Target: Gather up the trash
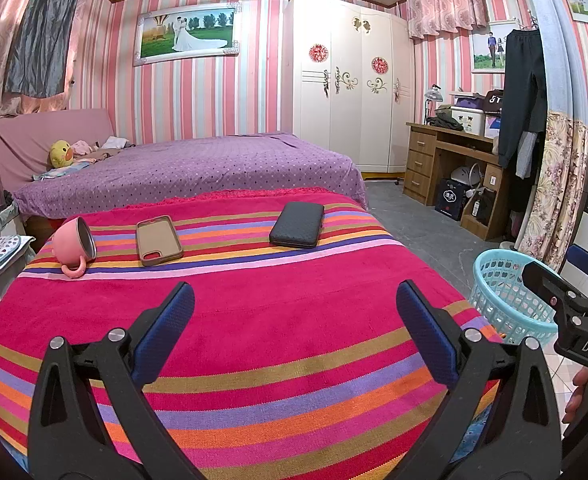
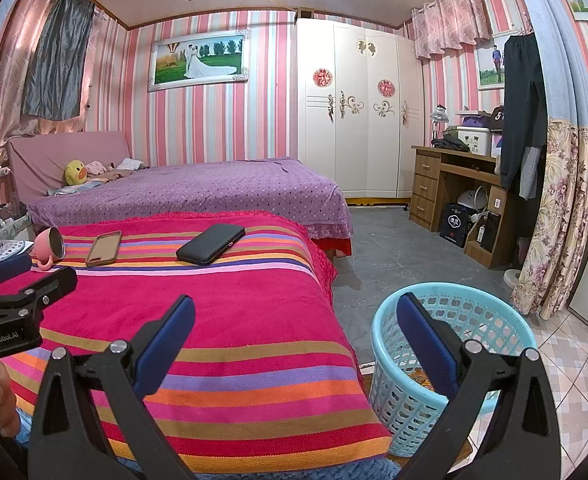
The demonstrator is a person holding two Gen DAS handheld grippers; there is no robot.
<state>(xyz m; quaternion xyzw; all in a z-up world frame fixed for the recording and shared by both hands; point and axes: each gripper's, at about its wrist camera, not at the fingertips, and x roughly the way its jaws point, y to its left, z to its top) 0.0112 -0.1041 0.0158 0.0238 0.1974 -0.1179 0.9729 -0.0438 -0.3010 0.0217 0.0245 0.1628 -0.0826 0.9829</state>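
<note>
My left gripper (image 1: 294,300) is open and empty above the striped red cloth (image 1: 234,328) on the table. My right gripper (image 2: 294,316) is open and empty, its left finger over the cloth's (image 2: 214,320) right edge and its right finger in front of the light blue basket (image 2: 506,320) on the floor. The basket also shows at the right in the left wrist view (image 1: 502,300). Something orange lies in its bottom. On the far part of the cloth lie a pink mug (image 1: 72,244) on its side, a tan phone case (image 1: 159,240) and a black wallet (image 1: 297,225).
A purple bed (image 1: 198,168) stands behind the table, with a yellow duck toy (image 1: 61,153). A white wardrobe (image 1: 346,80) and a wooden desk (image 1: 450,160) stand at the back right. Grey floor (image 2: 394,248) lies between table, desk and basket. A floral curtain (image 2: 554,224) hangs right.
</note>
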